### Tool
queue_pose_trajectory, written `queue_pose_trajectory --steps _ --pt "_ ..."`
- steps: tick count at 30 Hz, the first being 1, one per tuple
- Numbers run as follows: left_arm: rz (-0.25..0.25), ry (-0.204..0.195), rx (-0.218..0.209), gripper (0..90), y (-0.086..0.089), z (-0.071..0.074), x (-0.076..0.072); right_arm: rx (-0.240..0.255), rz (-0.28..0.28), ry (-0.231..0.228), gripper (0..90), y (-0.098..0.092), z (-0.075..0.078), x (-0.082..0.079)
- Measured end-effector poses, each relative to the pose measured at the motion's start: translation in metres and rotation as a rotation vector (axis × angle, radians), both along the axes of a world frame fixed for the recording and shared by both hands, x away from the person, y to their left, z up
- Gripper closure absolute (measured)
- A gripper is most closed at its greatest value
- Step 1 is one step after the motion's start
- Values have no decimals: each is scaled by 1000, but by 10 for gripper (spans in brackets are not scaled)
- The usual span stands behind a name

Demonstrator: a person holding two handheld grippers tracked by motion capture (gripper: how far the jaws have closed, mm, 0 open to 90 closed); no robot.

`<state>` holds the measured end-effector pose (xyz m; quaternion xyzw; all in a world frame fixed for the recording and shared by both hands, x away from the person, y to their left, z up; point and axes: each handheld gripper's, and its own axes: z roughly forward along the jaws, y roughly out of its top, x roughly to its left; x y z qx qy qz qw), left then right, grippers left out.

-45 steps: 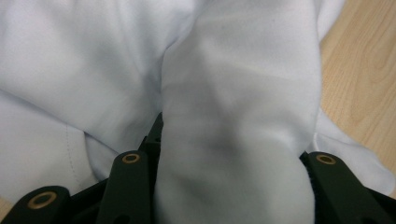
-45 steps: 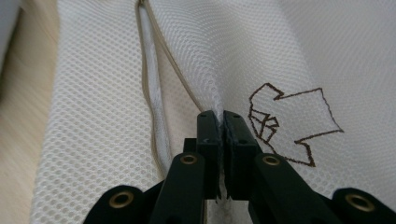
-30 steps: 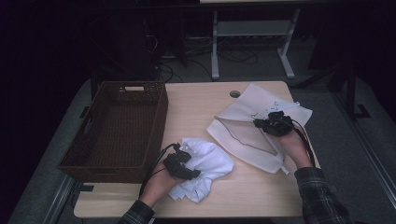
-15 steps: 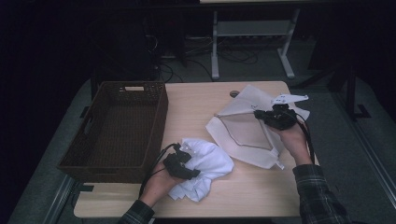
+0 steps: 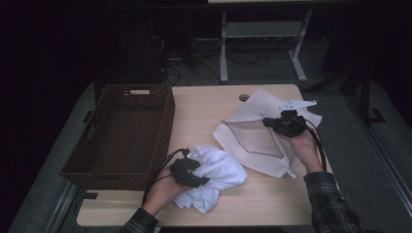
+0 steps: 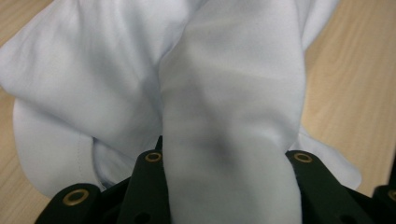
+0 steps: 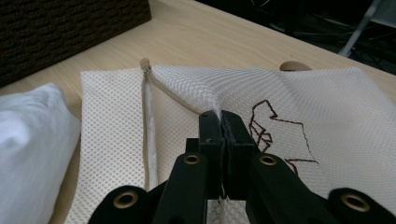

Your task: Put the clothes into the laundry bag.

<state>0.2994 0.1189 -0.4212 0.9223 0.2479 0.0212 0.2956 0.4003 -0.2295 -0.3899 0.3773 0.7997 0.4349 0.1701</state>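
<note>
crumpled white shirt (image 5: 214, 175), white mesh bag (image 5: 252, 138)

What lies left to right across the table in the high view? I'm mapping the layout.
Dark brown woven basket → left claw → crumpled white cloth → white mesh bag → right claw.

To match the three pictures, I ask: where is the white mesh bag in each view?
High view: mesh bag right of centre, upper layer lifted.
Left gripper view: not in it.
Right gripper view: mesh bag across the middle, edge pinched.
Shared landmark: white cloth.
</note>
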Motion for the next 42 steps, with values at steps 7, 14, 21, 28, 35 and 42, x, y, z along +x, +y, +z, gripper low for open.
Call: queue_pose_trajectory --steps 7,14,21,28,35,42 --pt "-33 -34 -5 651 -5 13 -3 -8 33 39 870 3 -7 -1" --pt "-72 -61 4 651 -13 22 -3 -11 63 48 870 8 -8 -8" --pt "-113 -73 5 650 -25 29 -2 -21 89 52 870 12 -7 -14" --pt "-150 -69 1 650 -41 28 0 -10 139 47 871 17 -5 -18" --pt "-192 -56 2 650 -58 21 4 -9 176 49 872 19 -3 -24" --pt "-222 -53 6 649 -69 16 8 -10 205 53 872 21 -4 -30"
